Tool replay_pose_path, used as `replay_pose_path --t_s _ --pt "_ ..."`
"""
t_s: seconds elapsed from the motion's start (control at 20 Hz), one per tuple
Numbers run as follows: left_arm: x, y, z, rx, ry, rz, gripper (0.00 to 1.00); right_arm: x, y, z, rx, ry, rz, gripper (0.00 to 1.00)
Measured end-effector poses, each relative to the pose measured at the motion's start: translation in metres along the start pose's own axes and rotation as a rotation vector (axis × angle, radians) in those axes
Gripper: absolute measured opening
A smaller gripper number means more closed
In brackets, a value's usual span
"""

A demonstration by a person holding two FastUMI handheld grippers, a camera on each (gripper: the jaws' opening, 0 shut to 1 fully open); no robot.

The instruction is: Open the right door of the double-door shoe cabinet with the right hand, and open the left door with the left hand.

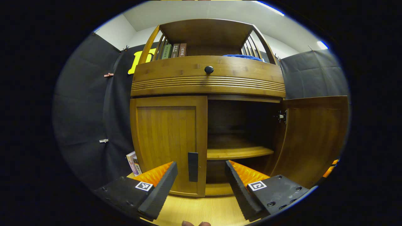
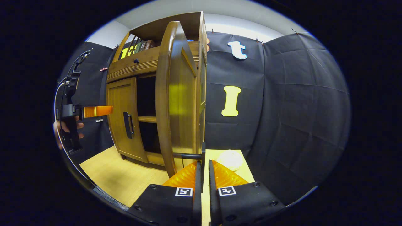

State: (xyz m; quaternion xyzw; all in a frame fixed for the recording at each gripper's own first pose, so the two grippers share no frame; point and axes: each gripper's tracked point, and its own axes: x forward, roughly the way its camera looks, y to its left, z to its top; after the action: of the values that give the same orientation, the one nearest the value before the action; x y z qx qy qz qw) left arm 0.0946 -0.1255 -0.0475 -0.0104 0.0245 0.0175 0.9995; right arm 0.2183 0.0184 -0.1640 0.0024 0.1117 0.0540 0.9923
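Observation:
The wooden shoe cabinet (image 1: 207,84) stands straight ahead in the left gripper view. Its left door (image 1: 166,141) is closed, with a dark upright handle (image 1: 192,166) at its inner edge. My left gripper (image 1: 201,179) is open, a short way in front of that handle, touching nothing. The right door (image 1: 314,138) is swung wide open, baring an inner shelf (image 1: 238,152). In the right gripper view that door (image 2: 176,94) appears edge-on, and my right gripper (image 2: 204,171) is shut on its handle (image 2: 192,155). Farther left, a hand holds the left gripper (image 2: 94,111) before the left door (image 2: 122,116).
A drawer with a dark knob (image 1: 209,69) runs above the doors; books (image 1: 176,50) and a blue cloth (image 1: 243,56) sit on the top shelf. More books (image 1: 134,163) lean left of the cabinet. A white round object (image 2: 230,159) lies on the wooden table (image 2: 122,179).

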Motion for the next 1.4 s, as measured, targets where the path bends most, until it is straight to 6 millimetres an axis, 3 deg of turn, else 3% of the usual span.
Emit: replay_pose_path --t_s 0.2,0.3,0.45,0.65,0.7,0.85,0.95,1.05,1.3,1.4 --pt "0.018 -0.003 -0.009 0.015 0.007 0.007 0.94 -0.001 0.000 0.001 0.041 0.002 -0.007 0.15" --pt "0.027 -0.001 -0.013 0.018 0.006 0.012 0.94 -0.003 -0.003 0.000 0.034 0.001 -0.026 0.19" --pt "0.044 0.007 -0.020 0.011 0.001 0.028 0.95 -0.005 -0.016 0.004 0.010 -0.015 -0.078 0.34" --pt "0.071 0.015 -0.026 0.019 -0.012 0.026 0.94 -0.005 -0.034 0.014 0.000 -0.079 -0.119 1.00" --pt "0.078 0.018 -0.030 0.030 -0.010 0.028 0.93 -0.002 -0.034 0.017 0.017 -0.094 -0.137 0.96" --pt "0.100 0.024 -0.045 0.051 0.009 0.032 0.92 0.000 -0.036 0.021 0.039 -0.111 -0.161 0.99" --pt "0.113 0.028 -0.056 0.033 0.030 0.036 0.89 -0.004 -0.036 0.017 0.061 -0.096 -0.169 0.95" --pt "0.126 0.031 -0.065 0.012 0.052 0.041 0.86 -0.004 -0.039 0.021 0.054 -0.107 -0.186 1.00" --pt "0.142 0.043 -0.076 -0.022 0.082 0.062 0.68 -0.009 -0.042 0.014 0.016 -0.072 -0.181 0.95" --pt "0.151 0.039 -0.078 -0.028 0.082 0.044 0.63 -0.012 -0.039 0.012 0.026 -0.057 -0.184 0.98"
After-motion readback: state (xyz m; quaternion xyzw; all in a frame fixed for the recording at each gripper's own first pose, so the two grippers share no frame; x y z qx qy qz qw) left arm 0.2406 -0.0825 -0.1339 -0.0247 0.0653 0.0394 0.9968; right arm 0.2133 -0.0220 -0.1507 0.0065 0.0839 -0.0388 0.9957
